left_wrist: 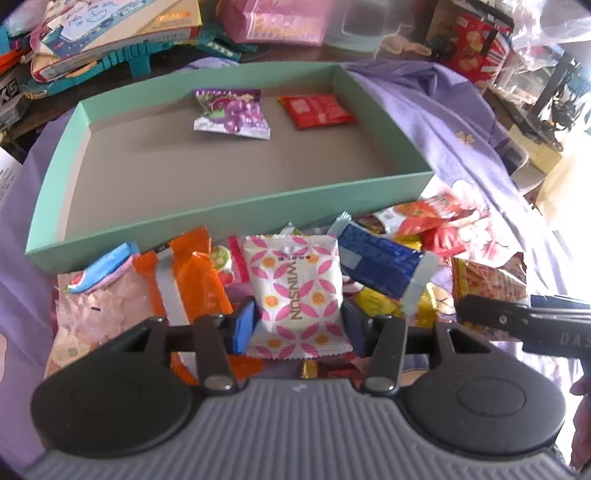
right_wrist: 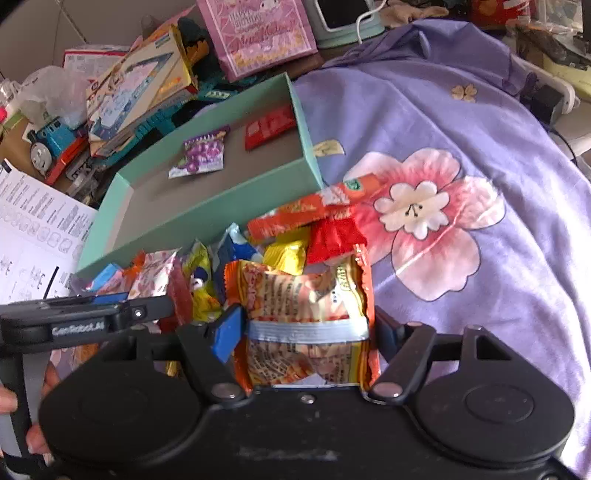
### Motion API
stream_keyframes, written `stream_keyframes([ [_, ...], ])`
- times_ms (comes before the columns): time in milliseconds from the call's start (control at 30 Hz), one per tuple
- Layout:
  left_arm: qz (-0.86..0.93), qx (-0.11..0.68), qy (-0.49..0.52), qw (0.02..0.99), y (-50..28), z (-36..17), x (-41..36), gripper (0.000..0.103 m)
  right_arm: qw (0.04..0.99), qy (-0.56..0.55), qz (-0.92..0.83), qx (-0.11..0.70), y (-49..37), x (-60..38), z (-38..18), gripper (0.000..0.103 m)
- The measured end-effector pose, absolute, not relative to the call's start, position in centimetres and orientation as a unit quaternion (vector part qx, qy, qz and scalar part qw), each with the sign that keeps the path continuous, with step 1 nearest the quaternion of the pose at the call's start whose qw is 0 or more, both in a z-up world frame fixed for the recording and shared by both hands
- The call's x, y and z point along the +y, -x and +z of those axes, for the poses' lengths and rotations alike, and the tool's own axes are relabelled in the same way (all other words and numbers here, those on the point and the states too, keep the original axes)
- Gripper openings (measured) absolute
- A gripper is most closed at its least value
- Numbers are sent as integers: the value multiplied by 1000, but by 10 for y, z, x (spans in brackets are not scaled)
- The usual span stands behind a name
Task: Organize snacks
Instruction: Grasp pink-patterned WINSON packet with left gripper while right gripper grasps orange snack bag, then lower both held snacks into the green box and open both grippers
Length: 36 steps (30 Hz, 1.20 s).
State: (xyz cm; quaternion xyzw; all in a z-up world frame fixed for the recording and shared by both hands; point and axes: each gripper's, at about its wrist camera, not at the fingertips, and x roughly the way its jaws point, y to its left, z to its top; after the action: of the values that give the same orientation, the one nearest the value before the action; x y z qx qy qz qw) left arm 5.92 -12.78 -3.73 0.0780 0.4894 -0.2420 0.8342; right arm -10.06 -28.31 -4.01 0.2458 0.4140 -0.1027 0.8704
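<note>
My left gripper (left_wrist: 299, 322) is shut on a white packet with pink petals (left_wrist: 295, 280), held just above the snack pile. My right gripper (right_wrist: 306, 332) is shut on an orange packet with a silver band (right_wrist: 303, 295) at the pile's right side. The pile lies on the cloth in front of a mint green box (left_wrist: 229, 218), and includes an orange packet (left_wrist: 192, 280) and a blue packet (left_wrist: 380, 262). Inside the box, near its far wall, lie a purple grape packet (left_wrist: 231, 114) and a red packet (left_wrist: 316, 110), side by side.
A purple cloth with pink flowers (right_wrist: 443, 129) covers the surface to the right. Behind the box sit stacked game boxes (left_wrist: 110, 33), a pink box (right_wrist: 255, 33) and a toy train (right_wrist: 48, 144). A printed sheet (right_wrist: 29, 229) lies at the left.
</note>
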Motion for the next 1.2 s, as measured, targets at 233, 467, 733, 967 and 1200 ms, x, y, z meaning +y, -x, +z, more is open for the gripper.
stream_keyframes([
  [233,-253,456,-53,852,-57,-1,-119,50,885,-238,-109,384,98,-294,-6,71],
  [467,-240,416,-41,876,-89,34,-116,50,902,-219,-97,360,59,-295,27,71],
  [733,-223,427,-38,875,-143,28,-124,50,907,-206,-81,357,-12,-290,42,71],
  [967,-214,452,-48,865,-180,-1,-140,50,898,-197,-84,383,-72,-291,24,71],
  [1200,-210,473,-54,854,-202,-27,-150,50,888,-195,-85,408,-101,-297,-1,71],
])
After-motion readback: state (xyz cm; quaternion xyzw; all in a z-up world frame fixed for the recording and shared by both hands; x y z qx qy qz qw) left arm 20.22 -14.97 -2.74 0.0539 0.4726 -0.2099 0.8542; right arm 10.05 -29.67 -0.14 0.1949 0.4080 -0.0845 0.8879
